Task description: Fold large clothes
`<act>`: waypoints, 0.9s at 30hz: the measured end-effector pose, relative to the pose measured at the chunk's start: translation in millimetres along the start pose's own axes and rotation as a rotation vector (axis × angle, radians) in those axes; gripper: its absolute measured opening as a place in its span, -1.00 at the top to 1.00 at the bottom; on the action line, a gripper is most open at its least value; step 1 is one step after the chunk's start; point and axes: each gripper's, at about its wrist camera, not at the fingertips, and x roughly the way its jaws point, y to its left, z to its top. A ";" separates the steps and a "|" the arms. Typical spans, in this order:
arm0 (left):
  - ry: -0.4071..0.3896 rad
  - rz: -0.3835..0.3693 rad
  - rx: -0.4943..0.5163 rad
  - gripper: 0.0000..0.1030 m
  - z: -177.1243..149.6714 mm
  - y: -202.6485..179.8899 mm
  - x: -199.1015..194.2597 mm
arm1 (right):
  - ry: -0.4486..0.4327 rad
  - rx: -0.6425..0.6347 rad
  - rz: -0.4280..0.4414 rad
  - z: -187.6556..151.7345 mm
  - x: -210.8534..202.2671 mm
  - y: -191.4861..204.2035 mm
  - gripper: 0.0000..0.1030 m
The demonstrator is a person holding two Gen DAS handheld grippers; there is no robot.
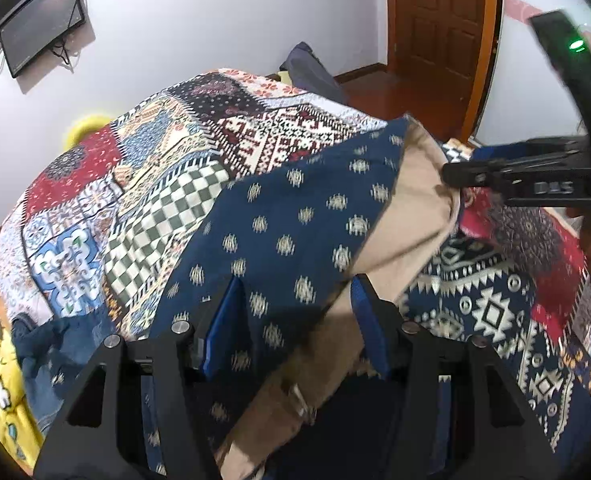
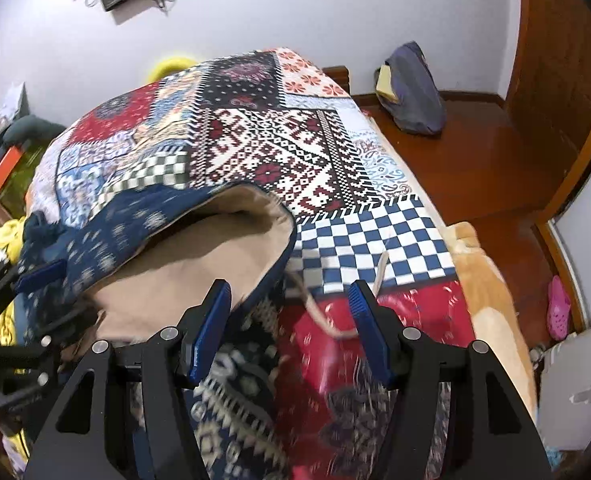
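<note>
Nearest, the left claw (image 1: 295, 316) stands released astride the navy dotted garment (image 1: 295, 216) (tan lining showing), the right claw (image 2: 291, 316) released at its three o'clock, all on the patchwork-covered bed (image 2: 279, 148) beyond.

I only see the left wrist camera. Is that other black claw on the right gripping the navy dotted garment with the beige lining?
Observer: No. The right gripper stands open beside the navy dotted garment; only a beige drawstring lies between its fingers.
Operator: What's beyond the bed there?
Observer: A pink clog on the wooden floor.
Operator: Anything else on the bed?
Observer: An orange fleece blanket at the patchwork bedspread's edge.
</note>
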 end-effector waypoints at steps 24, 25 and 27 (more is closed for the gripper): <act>-0.177 -0.127 -0.222 0.84 -23.8 76.9 -143.4 | -0.113 -0.127 0.253 -8.7 -104.5 80.4 0.89; -0.176 -0.128 -0.221 0.84 -28.5 77.4 -150.3 | -0.112 -0.141 0.259 -13.4 -108.8 85.5 0.89; -0.172 -0.117 -0.217 0.84 -43.0 77.4 -167.0 | -0.107 -0.169 0.272 -25.8 -118.9 96.4 0.89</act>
